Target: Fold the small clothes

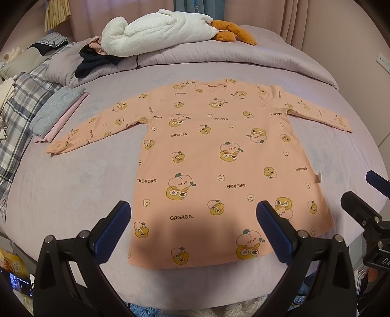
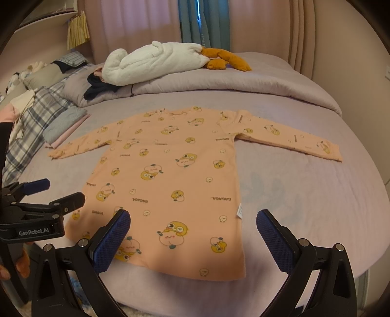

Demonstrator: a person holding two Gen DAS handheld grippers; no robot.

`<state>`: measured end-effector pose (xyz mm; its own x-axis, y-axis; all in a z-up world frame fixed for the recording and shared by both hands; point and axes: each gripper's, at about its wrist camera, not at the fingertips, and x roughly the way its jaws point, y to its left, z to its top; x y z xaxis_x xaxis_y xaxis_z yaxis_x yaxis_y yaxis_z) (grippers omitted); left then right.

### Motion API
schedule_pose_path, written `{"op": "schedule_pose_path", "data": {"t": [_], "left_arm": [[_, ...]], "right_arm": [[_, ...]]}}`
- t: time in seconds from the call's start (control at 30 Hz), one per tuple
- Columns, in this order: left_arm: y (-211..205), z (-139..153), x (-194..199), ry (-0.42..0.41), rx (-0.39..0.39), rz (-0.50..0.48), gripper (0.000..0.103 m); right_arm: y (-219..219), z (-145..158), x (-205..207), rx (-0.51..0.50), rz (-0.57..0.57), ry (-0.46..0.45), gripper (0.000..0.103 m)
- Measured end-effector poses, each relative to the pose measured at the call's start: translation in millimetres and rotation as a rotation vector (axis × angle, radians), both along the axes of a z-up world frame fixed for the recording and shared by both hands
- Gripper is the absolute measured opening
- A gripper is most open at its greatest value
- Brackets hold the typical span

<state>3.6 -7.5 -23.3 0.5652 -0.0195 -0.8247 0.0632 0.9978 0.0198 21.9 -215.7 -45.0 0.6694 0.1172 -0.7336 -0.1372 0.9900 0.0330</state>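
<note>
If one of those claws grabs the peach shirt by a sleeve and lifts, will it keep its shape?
Probably not. The shirt lies thin and flat on the bed, so it looks like soft knit that would droop and bunch. It seems light. The left sleeve would likely trail, dragging across the cover rather than sliding freely.

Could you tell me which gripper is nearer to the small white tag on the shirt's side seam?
Right. The right gripper hovers open over the hem with the white tag just ahead between its fingers; the left gripper sits toward the shirt's opposite side.

Lilac bed (image 1: pixel 73 185), pink curtains (image 2: pixel 136 22)
</note>
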Motion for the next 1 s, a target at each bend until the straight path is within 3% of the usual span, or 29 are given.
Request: {"op": "schedule_pose_path", "data": {"t": [0.83,0.9,1.0], "left_arm": [[-0.3,-7.1,-0.8,0.008,-0.003,-0.003,0.103],[-0.2,-9.2,0.9,0.015,-0.016,-0.004,0.103],[4.2,-15.9,5.5,0.049,-0.112,-0.018,0.103]], "right_arm": [[-1.5,-2.9,-0.4,0.003,-0.006,0.008,0.102],[-2.2,-4.0,-0.2,0.004,-0.008,0.010,0.102],[-8.6,-8.7,2.4,0.056,-0.001,0.028,0.102]]}}
